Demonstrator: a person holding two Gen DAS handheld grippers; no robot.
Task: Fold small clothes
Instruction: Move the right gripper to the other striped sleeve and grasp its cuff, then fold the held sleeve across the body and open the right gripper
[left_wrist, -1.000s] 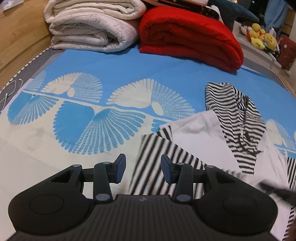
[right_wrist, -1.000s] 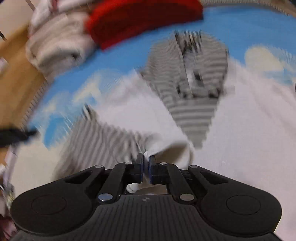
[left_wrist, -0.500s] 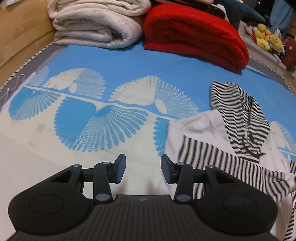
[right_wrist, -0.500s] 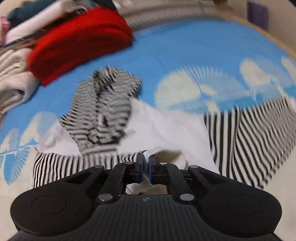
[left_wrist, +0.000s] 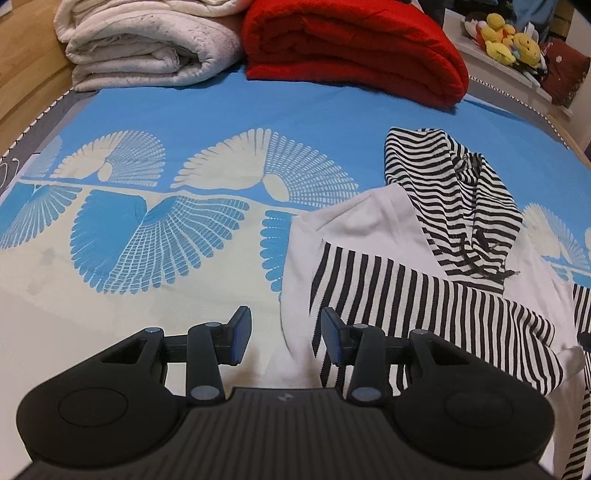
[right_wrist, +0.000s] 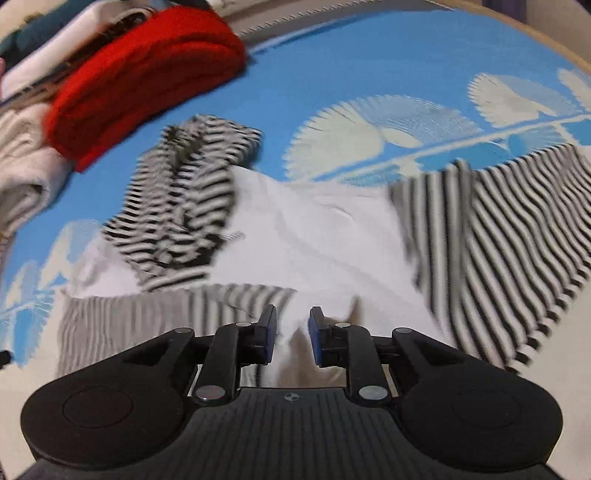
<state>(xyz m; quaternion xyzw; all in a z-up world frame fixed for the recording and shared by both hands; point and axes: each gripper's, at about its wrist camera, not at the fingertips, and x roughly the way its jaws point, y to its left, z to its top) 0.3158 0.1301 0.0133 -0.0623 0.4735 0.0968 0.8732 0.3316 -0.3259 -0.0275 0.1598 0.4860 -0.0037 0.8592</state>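
Observation:
A small white hoodie (left_wrist: 354, 229) with a black-and-white striped hood (left_wrist: 454, 206) lies flat on the blue patterned bedspread (left_wrist: 184, 110). One striped sleeve (left_wrist: 424, 306) is folded across its white body; the other sleeve (right_wrist: 498, 229) lies spread out to the side. My left gripper (left_wrist: 286, 334) is open over the hoodie's left edge, with nothing between its fingers. My right gripper (right_wrist: 292, 332) hovers low over the white body (right_wrist: 314, 236) at the end of the folded sleeve (right_wrist: 166, 314). Its jaws are opening, and white cloth lies in the gap without being pressed.
A folded red blanket (left_wrist: 354, 48) and a folded white blanket (left_wrist: 147, 48) sit at the far edge of the bed. Yellow plush toys (left_wrist: 509, 40) rest on a shelf at the far right. A wooden frame borders the bed on the left.
My right gripper carried the striped sleeve across the white body, then its jaws parted. The left gripper drifted a little closer to the bed by the hoodie's left edge.

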